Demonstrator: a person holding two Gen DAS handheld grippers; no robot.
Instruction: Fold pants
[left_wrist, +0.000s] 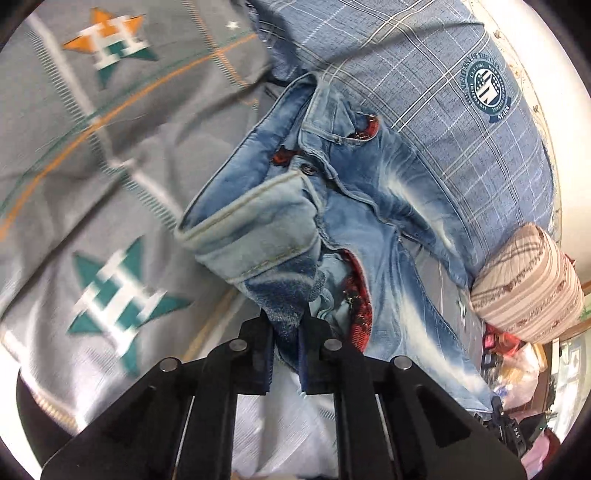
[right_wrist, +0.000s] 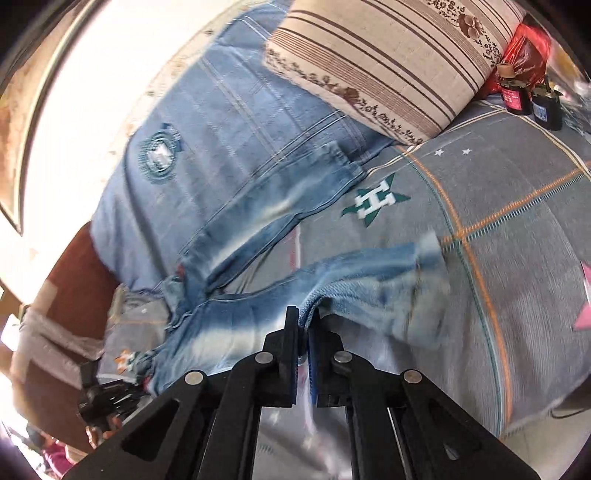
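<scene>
The left gripper (left_wrist: 287, 325) pinches a rolled cuff of the jeans (left_wrist: 354, 206); the right gripper (right_wrist: 303, 321) clamps denim on the other leg. The step in hand seems to be bringing one leg over the other; next, both edges must meet evenly. The jeans are faded blue with red lining, crumpled on the grey bedsheet (left_wrist: 92, 147) beside a blue checked pillow (left_wrist: 424, 74).

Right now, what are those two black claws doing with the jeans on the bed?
A person is folding faded blue denim jeans with a claw in each hand. The left claw is shut on a bunched bit of denim, and the right claw pinches another part. The jeans are held up over the grey star-patterned bedsheet, beside a blue checked pillow. They are not folded yet.
</scene>
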